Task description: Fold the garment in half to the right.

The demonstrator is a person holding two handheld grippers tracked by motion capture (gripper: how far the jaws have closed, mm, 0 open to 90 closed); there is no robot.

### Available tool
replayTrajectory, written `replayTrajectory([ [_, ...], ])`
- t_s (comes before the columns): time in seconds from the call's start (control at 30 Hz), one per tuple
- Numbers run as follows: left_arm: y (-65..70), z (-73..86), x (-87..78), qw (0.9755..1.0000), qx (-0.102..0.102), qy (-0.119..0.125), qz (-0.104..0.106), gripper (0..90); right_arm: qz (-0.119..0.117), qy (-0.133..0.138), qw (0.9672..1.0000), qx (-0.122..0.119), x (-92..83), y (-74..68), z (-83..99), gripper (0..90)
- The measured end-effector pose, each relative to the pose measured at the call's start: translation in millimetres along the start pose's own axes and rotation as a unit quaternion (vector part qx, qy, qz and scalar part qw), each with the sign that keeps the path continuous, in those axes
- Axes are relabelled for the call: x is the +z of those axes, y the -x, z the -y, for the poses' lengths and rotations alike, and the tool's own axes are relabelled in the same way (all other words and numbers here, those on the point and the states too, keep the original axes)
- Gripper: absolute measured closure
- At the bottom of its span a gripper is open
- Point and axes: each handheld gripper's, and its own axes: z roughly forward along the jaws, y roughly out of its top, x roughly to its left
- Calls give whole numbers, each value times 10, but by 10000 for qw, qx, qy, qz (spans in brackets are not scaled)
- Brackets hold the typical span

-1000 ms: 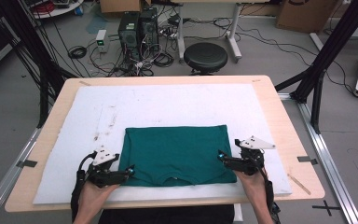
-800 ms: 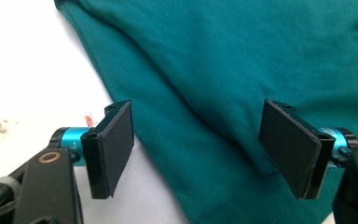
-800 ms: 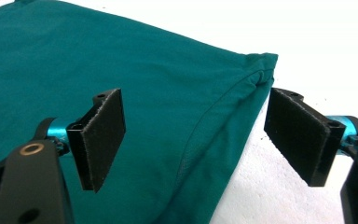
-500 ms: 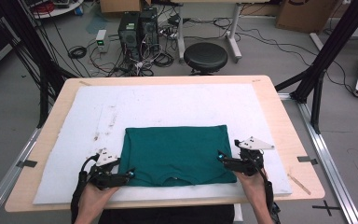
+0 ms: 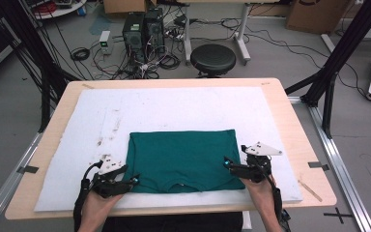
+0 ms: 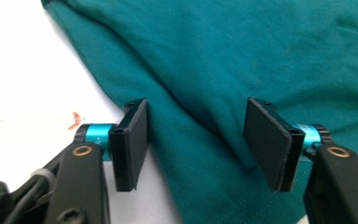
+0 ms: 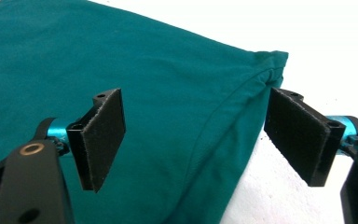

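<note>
A dark green shirt [image 5: 183,159] lies folded flat on the white mat [image 5: 174,106], collar toward the near edge. My left gripper [image 5: 134,181] sits at the shirt's near left corner. Its jaws have just been closing. In the left gripper view the shirt [image 6: 242,56] has its hemmed edge running between the jaws of the left gripper [image 6: 196,140], and the pads stand apart from the cloth. My right gripper [image 5: 228,163] rests at the shirt's right edge. In the right gripper view the right gripper [image 7: 200,135] is wide open over the shirt [image 7: 121,60] and its folded corner.
The mat covers most of the wooden table [image 5: 290,125]. Behind the table's far edge stand a black stool [image 5: 213,58], computer towers [image 5: 142,29] and loose cables on the floor. Black frame posts [image 5: 338,53] rise at both sides.
Both hands stay where they were. The left gripper's jaws look slightly closer together at the shirt's corner.
</note>
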Motion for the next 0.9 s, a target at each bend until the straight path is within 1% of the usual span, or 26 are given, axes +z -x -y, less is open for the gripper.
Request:
replayTrajectory([
  [0.17, -2, 7, -5, 10000, 23, 36, 49, 454, -37, 68, 10000, -52, -33, -42, -36, 209],
  [0.3, 18, 16, -11, 9997, 109, 78, 192, 576, -115, 131, 9998, -68, -51, -77, -86, 209],
  [0.43, -6, 17, -12, 9996, 50, 68, 284, 630, -268, 127, 9995, -98, -14, -107, -160, 209],
  [0.5, -13, 18, -11, 9994, 35, 79, 329, 667, -400, 84, 9990, -160, 42, -143, -220, 209],
  [0.63, -8, 19, -11, 9991, 93, 91, 398, 736, -659, -18, 9975, -268, 179, -235, -366, 209],
  [0.7, -11, 18, -10, 9990, 64, 85, 423, 745, -856, -67, 9957, -343, 253, -298, -464, 210],
  [0.77, -19, 17, -10, 9989, 47, 76, 460, 762, -1100, -145, 9926, -498, 341, -373, -570, 213],
  [0.9, -11, 17, -11, 9988, 122, 76, 464, 799, -1240, -218, 9894, -722, 534, -535, -770, 212],
])
